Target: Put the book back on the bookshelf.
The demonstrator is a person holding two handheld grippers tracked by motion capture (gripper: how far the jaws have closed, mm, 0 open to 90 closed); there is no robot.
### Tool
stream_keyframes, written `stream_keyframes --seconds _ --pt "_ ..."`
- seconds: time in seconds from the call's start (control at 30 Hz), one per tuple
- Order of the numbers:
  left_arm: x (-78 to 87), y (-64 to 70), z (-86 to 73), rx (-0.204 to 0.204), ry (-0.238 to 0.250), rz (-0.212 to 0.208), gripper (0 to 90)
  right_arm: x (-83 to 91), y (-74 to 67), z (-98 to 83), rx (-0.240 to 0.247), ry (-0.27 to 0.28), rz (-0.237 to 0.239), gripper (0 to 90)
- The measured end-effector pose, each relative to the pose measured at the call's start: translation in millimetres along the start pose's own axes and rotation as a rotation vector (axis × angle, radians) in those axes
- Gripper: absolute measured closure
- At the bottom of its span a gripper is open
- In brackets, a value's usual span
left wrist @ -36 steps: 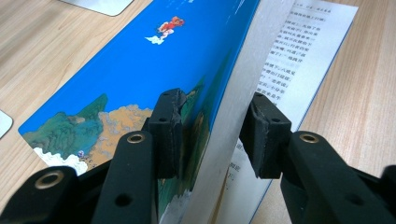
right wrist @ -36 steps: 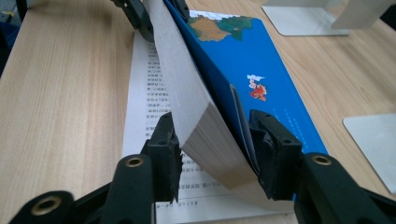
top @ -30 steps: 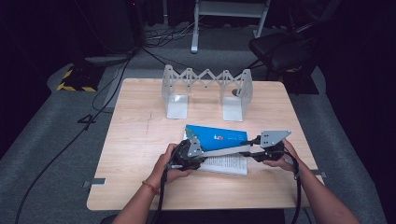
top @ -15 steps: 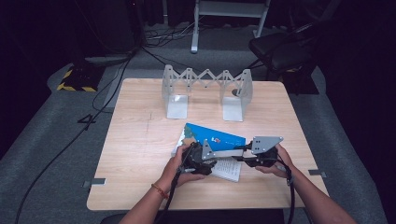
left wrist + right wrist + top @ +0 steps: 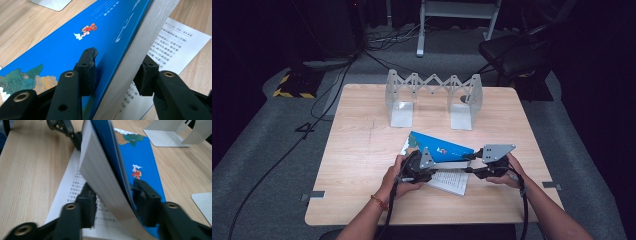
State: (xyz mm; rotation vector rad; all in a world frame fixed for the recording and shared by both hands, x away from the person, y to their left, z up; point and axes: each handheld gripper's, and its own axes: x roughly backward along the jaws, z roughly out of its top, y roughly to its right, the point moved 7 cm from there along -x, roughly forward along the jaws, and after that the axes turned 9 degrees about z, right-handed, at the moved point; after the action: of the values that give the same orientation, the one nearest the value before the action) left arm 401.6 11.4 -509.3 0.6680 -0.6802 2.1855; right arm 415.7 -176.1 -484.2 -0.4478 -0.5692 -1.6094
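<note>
A thick book with a blue picture cover (image 5: pixel 442 149) lies open near the table's front, one printed white page (image 5: pixel 452 182) flat on the wood. The cover and a thick block of pages stand raised at a slant. My left gripper (image 5: pixel 436 167) comes in from the left. In the left gripper view it (image 5: pixel 118 67) has just been closing, and its pads press the blue cover (image 5: pixel 62 45) and the underside of the page block. My right gripper (image 5: pixel 470 163) comes in from the right. In the right gripper view it (image 5: pixel 113 192) has eased slightly but still pinches the same block.
A silver expanding book rack (image 5: pixel 432 92) with two flat end plates stands at the back middle of the wooden table (image 5: pixel 357 150). Cables trail from both grippers off the front edge. A chair and floor cables lie beyond the table.
The two grippers have come a little closer together over the book, the right hand shifting leftward. The raised cover and page block stay held between them.
</note>
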Motion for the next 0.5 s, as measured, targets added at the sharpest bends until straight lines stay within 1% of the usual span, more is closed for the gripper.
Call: stream_keyframes --seconds 0.03,0.1,0.13,0.17,0.2,0.23,0.27,0.3,0.37,0.4,0.43,0.5 --pt "0.3 -0.2 0.4 -0.004 -0.007 -0.002 56.7 1.1 -0.3 -0.2 0.024 0.009 -0.008 63.9" --pt "1.8 1.2 2.0 -0.022 -0.022 0.010 55.7 1.0 -0.5 0.9 0.023 0.004 -0.010 64.9" --pt "3.8 3.0 4.1 -0.005 -0.011 -0.009 52.1 1.1 -1.7 2.0 0.018 -0.006 -0.012 65.4" --pt "5.4 5.6 6.5 -0.002 -0.006 -0.021 47.0 1.2 -2.9 3.1 0.017 -0.013 -0.014 65.8" --pt "6.0 7.8 8.3 -0.017 -0.008 -0.020 41.5 1.6 -3.6 5.0 0.015 -0.016 -0.024 66.3" --pt "6.0 10.2 10.9 -0.035 -0.010 -0.001 37.5 2.0 -4.2 6.6 0.012 -0.016 -0.029 66.7" --pt "5.4 12.4 13.5 -0.042 -0.010 0.017 31.8 2.8 -4.9 8.6 0.003 -0.014 -0.030 67.0" --pt "4.5 13.3 16.8 -0.052 -0.021 0.036 26.7 3.8 -5.6 10.5 -0.005 -0.012 -0.033 67.3" --pt "4.8 12.7 18.6 -0.048 -0.018 0.039 27.1 5.6 -5.8 12.5 -0.013 -0.013 -0.033 67.6" --pt "6.0 12.3 20.5 -0.034 -0.011 0.030 27.4 7.0 -6.0 13.0 -0.021 -0.010 -0.036 67.9" --pt "6.3 11.9 21.5 -0.031 -0.009 0.039 27.5 8.7 -6.8 14.0 -0.026 -0.009 -0.036 68.2" --pt "4.9 10.5 23.6 -0.043 -0.028 0.075 30.3 10.7 -9.3 16.5 -0.025 -0.009 -0.041 68.8"
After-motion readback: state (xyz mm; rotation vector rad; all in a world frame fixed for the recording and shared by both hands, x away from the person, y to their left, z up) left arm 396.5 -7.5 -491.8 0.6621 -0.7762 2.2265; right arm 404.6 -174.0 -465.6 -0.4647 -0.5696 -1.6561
